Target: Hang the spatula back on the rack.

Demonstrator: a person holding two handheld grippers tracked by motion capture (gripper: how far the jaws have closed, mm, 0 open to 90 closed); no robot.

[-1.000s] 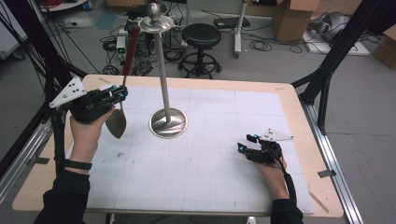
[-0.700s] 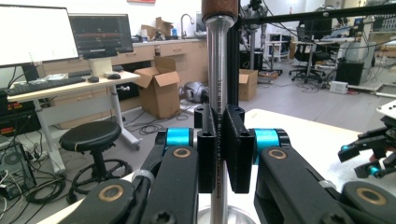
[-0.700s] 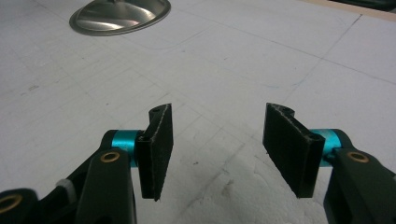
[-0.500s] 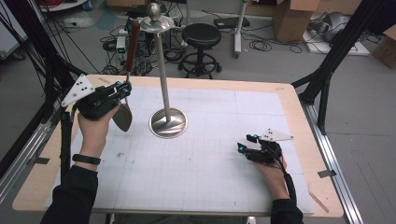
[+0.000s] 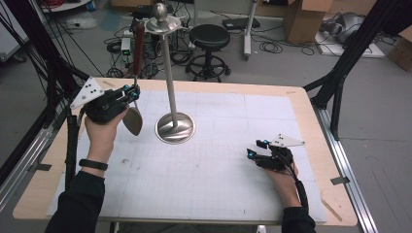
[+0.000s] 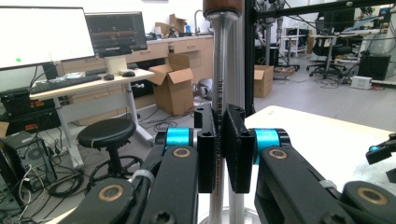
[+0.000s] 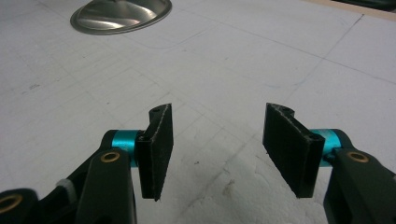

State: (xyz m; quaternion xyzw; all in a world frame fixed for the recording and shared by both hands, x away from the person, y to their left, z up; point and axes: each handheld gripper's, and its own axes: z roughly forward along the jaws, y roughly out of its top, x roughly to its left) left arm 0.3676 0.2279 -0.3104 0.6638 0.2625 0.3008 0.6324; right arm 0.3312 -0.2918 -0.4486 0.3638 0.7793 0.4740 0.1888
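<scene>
The spoon [image 5: 133, 119], stiff, light and probably slippery on its metal shaft, is held upright just beside the stand [image 5: 174, 127] by the left gripper [image 5: 127, 93], its jaws closed on the shaft below the wooden handle, a suitable place, while the right gripper [image 5: 257, 149] is kept open and empty over the desk [image 5: 301, 102]

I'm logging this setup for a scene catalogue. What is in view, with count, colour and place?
Spoon: one, steel with brown wooden handle, held upright at the table's left.
Stand: one, silver, round base on the mat, knob on top.
Mat: one, white, gridded, covering the table.
Table: one, pale wood.
Stool: one, black, on the floor behind.
Left gripper: black, shut on the spoon's shaft.
Right gripper: black, open, resting on the mat at right.
</scene>
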